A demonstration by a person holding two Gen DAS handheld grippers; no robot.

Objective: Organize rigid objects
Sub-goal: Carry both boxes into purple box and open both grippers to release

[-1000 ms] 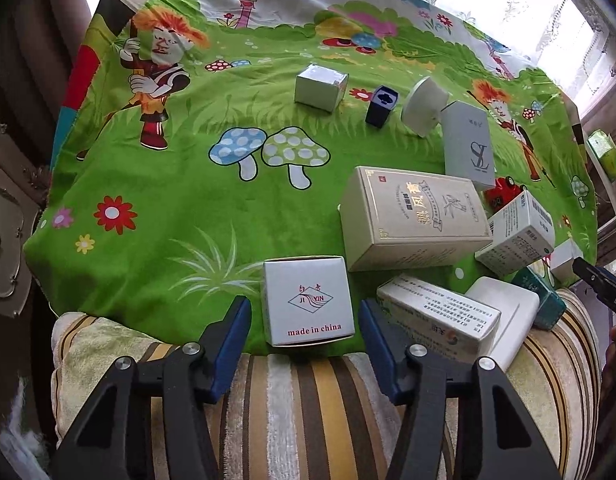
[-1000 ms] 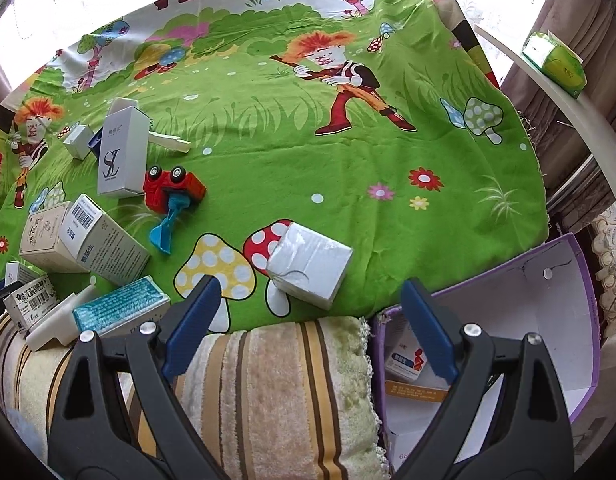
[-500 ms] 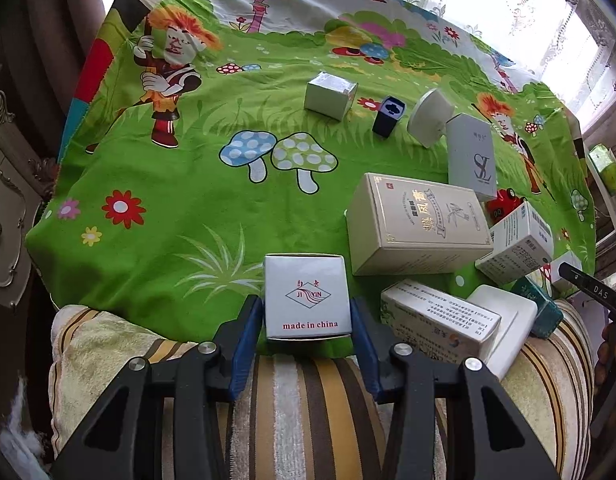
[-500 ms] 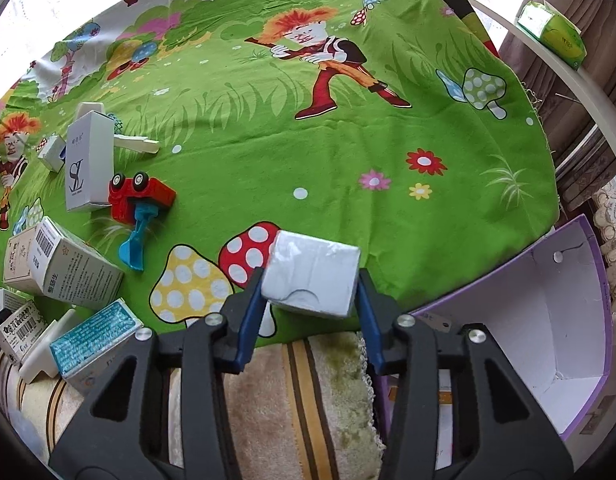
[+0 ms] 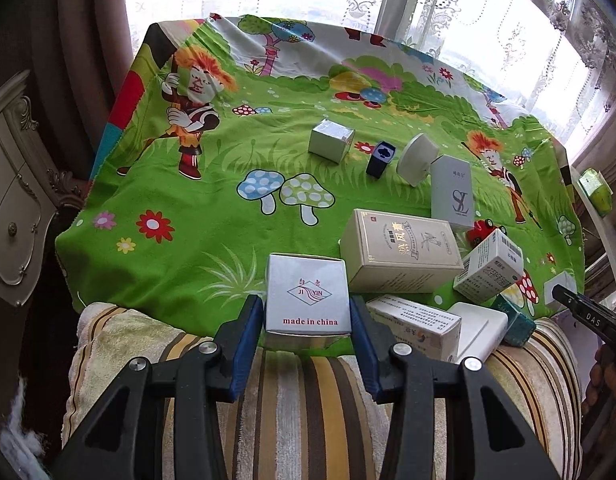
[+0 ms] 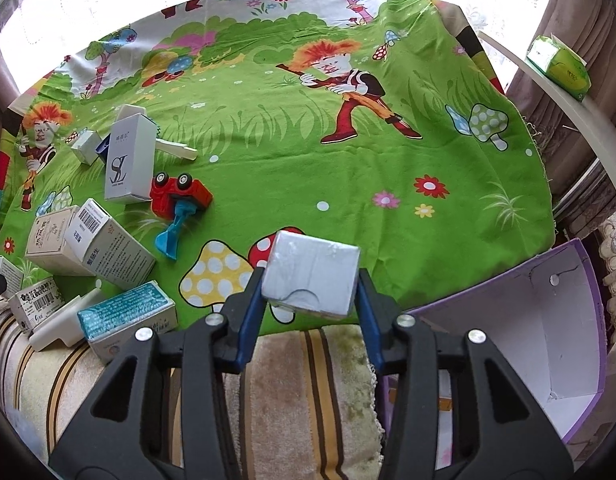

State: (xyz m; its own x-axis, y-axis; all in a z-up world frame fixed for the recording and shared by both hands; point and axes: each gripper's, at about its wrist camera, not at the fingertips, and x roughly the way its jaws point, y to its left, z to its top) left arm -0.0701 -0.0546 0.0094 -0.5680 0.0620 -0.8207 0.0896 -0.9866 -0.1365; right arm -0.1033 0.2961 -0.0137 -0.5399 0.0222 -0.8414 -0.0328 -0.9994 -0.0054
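A: The left hand-held gripper (image 5: 307, 318)?
B: Clamped on the silver printed box (image 5: 306, 294), above the green cloth's (image 5: 188, 240) near edge.
A: The right hand-held gripper (image 6: 309, 292)?
B: Clamped on a plain silver box (image 6: 311, 276), beside the purple bin (image 6: 547, 320).

Printed carton: white cube box (image 5: 306, 295), red diamond logo and "made in china" on its face, upright, near edge of the green cloth.
Plain carton: silvery-white cube box (image 6: 312, 277), thumb-notch flap facing the camera, tilted, near edge over the mushroom print.
Purple bin: open purple box (image 6: 579, 322), white inside, near right, beside the cloth.
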